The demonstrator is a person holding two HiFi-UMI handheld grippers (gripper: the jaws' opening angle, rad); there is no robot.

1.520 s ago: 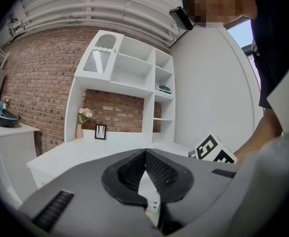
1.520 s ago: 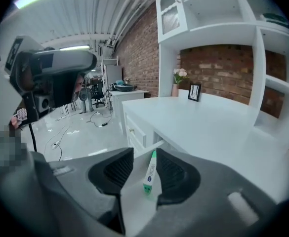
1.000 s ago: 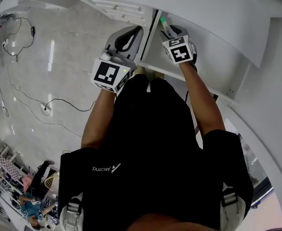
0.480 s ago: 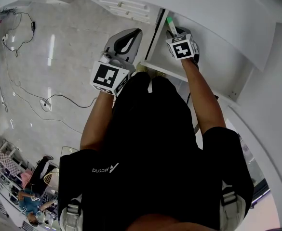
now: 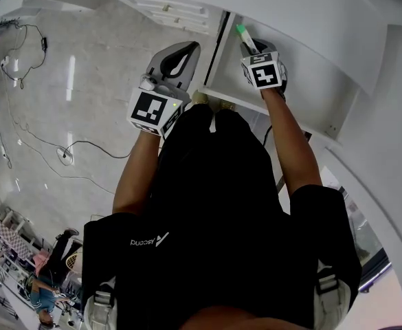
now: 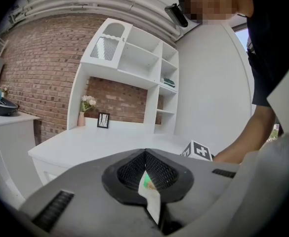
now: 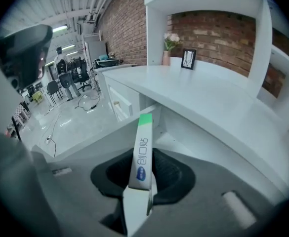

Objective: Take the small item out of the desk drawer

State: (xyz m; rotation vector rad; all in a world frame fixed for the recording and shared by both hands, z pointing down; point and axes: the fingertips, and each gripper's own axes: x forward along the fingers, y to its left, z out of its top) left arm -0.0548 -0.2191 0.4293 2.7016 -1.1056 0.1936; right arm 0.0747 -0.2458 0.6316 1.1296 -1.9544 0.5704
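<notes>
A slim white box with a green end [image 7: 141, 149] stands between the jaws of my right gripper [image 7: 140, 181], which are closing on it. In the head view the box [image 5: 244, 36] sticks out past the right gripper [image 5: 250, 48] over the open white drawer [image 5: 304, 91] under the desk top [image 5: 290, 19]. My left gripper [image 5: 189, 47] hangs just left of the drawer's side, off the desk. In its own view the left gripper [image 6: 146, 181] has its jaws together with nothing between them.
The desk [image 6: 100, 142] carries a shelf unit [image 6: 134, 63], a vase of flowers [image 7: 168, 48] and a small picture frame [image 7: 187, 59]. Cables [image 5: 63, 150] lie on the glossy floor at the left. A person's body fills the lower head view.
The right gripper has shifted a little to the right, and the green-tipped box now shows more fully above it. The left gripper has barely moved.
</notes>
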